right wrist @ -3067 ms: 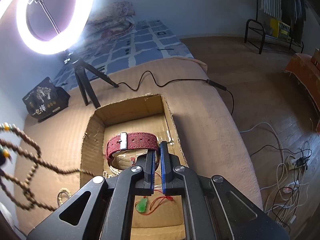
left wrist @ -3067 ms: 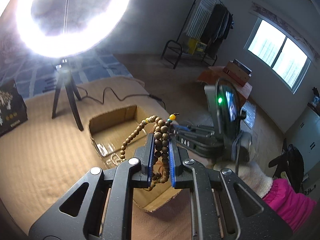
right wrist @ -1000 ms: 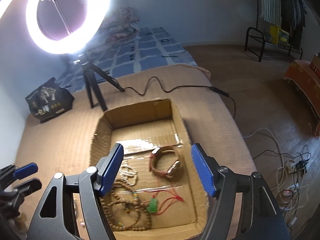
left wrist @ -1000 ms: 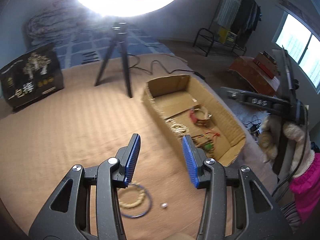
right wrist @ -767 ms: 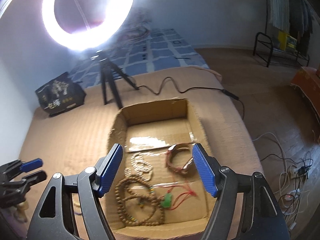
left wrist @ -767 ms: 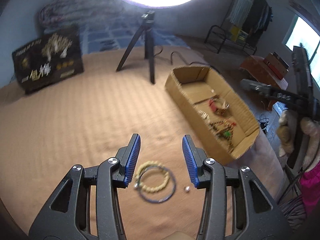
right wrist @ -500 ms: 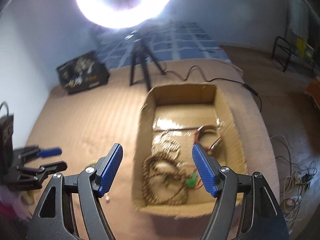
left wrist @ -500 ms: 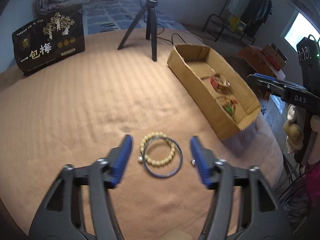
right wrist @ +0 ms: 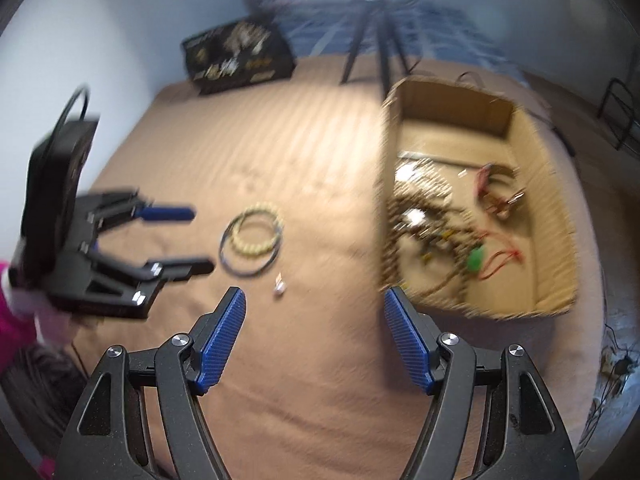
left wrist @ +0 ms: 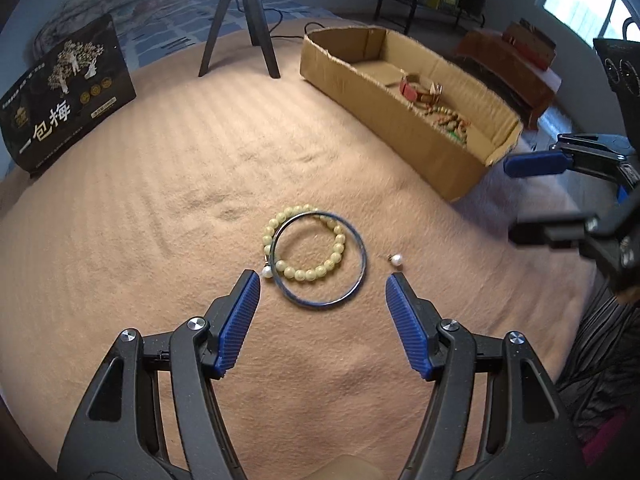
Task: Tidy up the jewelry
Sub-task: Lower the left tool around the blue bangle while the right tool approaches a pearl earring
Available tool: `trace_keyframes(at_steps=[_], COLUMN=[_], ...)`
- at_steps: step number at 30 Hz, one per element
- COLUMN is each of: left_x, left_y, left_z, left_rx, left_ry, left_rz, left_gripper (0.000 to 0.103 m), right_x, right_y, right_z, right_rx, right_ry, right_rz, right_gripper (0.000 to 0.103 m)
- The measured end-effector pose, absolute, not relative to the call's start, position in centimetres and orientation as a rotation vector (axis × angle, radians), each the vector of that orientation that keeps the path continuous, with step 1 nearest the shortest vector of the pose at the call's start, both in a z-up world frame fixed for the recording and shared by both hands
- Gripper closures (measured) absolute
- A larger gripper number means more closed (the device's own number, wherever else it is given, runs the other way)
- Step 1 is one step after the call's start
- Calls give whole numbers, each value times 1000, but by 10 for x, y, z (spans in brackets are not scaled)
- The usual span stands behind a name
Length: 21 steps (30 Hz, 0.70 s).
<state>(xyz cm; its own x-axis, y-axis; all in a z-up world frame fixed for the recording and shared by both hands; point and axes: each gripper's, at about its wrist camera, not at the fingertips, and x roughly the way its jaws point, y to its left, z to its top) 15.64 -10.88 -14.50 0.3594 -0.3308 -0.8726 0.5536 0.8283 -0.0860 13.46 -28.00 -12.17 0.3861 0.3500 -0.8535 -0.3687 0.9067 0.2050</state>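
Most jewelry already lies in the box (left wrist: 404, 120). On the blanket (left wrist: 160, 208) remain the bangle (left wrist: 362, 256), the bead bracelet (left wrist: 308, 274) inside it, and two pearls (left wrist: 396, 259). My left gripper (left wrist: 322, 300) hangs apart and empty above the bangle; my right gripper (right wrist: 314, 316) is closing, empty.

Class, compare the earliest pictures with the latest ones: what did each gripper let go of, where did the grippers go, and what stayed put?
The left gripper dropped the wooden bead string, the right gripper the red watch, into the cardboard box. Both, empty, swung over to the blue bangle and yellow bead bracelet; the right jaws are closing. Box and tripod stayed.
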Motion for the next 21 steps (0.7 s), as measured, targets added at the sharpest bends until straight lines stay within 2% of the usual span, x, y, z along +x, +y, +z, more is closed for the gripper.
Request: trace_keyframes(at_steps=[1,10,18,21], left_x=[156,159,164,167], left_y=[-109,-116,-130,-131], left_z=[-147,-163,-175,-179], left_rx=[249,286,342,356], left_ry=[1062,1092,1096,1101], left_rz=[-578,-604,-590,-585], left_gripper=[36,35,35,35], right_x=[134,134,141,145], right_y=[-276,-251,-244,-242], right_z=[-126,-155,-164,-166], right_rx=[-36,-134,-145,-155], right_ry=[1096,1169,1183,1187], right_rz=[468,524,521,523], right_gripper=[45,66,70,74])
